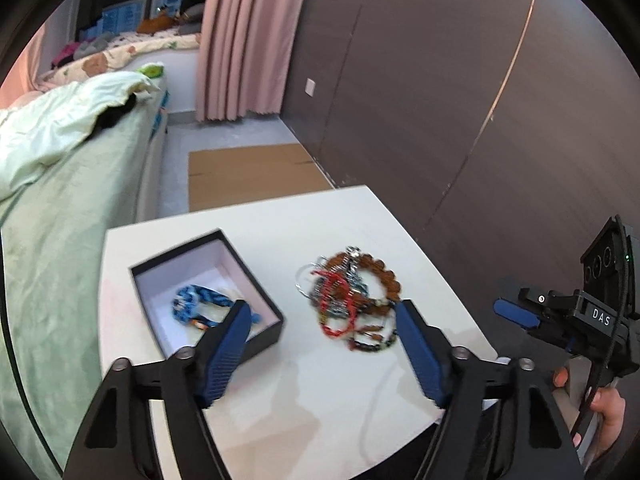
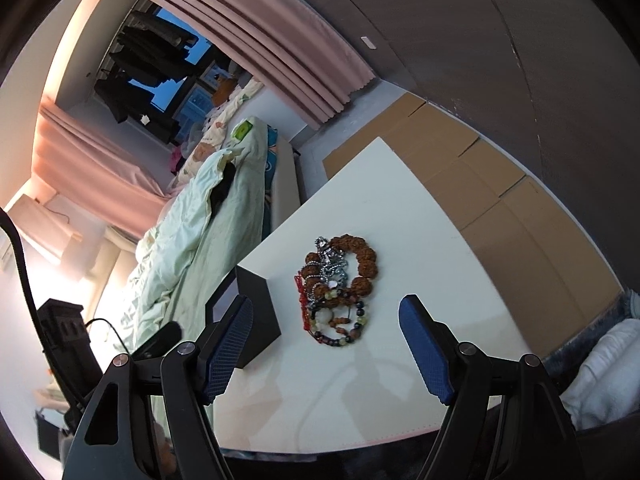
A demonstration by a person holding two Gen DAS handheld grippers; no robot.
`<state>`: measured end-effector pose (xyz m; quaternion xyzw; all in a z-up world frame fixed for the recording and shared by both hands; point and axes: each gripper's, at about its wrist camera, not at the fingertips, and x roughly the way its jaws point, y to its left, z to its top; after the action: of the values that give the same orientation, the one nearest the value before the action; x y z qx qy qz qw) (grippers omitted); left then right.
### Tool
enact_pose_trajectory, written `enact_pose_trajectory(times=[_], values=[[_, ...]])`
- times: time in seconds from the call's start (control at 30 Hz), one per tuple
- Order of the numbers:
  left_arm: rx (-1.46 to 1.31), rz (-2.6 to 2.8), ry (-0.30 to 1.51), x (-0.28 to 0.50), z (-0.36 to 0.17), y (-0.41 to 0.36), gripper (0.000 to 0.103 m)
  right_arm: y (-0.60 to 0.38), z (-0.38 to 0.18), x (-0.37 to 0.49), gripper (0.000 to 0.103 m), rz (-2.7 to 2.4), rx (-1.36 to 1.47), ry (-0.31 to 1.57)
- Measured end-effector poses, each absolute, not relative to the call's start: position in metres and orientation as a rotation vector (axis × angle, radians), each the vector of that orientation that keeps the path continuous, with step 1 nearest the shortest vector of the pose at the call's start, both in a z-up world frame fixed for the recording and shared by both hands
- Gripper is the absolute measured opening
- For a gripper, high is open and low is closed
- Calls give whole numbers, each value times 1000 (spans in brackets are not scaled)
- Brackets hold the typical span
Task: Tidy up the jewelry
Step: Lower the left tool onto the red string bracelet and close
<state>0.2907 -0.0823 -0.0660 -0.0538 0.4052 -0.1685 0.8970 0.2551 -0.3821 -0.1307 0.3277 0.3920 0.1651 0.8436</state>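
A tangled pile of jewelry (image 1: 352,296) (image 2: 340,284) lies mid-table: a brown bead bracelet, a silver chain, red cord and small coloured beads. To its left stands an open black box (image 1: 176,252) (image 2: 256,308) with a white lining, holding a blue braided bracelet (image 1: 200,304). My left gripper (image 1: 323,310) hovers open over the table's near side, one blue finger in front of the box and the other beside the pile, nothing between the pads. My right gripper (image 2: 326,306) (image 1: 516,314) is open too, off the table's right edge and aimed at the pile, with a hand (image 1: 608,412) on its grip.
The white table (image 1: 280,380) (image 2: 400,208) stands beside a bed with a pale green duvet (image 1: 60,152) (image 2: 188,232). Flattened cardboard (image 1: 248,176) (image 2: 500,208) covers the floor behind it, along a dark wardrobe wall (image 1: 440,100). A pink curtain (image 1: 244,40) hangs further back.
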Motion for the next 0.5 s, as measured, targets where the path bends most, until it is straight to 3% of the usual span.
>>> enact_pose_trajectory(times=[0.27, 0.5], values=[[-113, -384, 930, 309, -89, -114, 53, -395, -145, 260, 65, 353, 729, 868], [-116, -375, 988, 325, -108, -130, 48, -397, -167, 271, 50, 376, 782, 926]])
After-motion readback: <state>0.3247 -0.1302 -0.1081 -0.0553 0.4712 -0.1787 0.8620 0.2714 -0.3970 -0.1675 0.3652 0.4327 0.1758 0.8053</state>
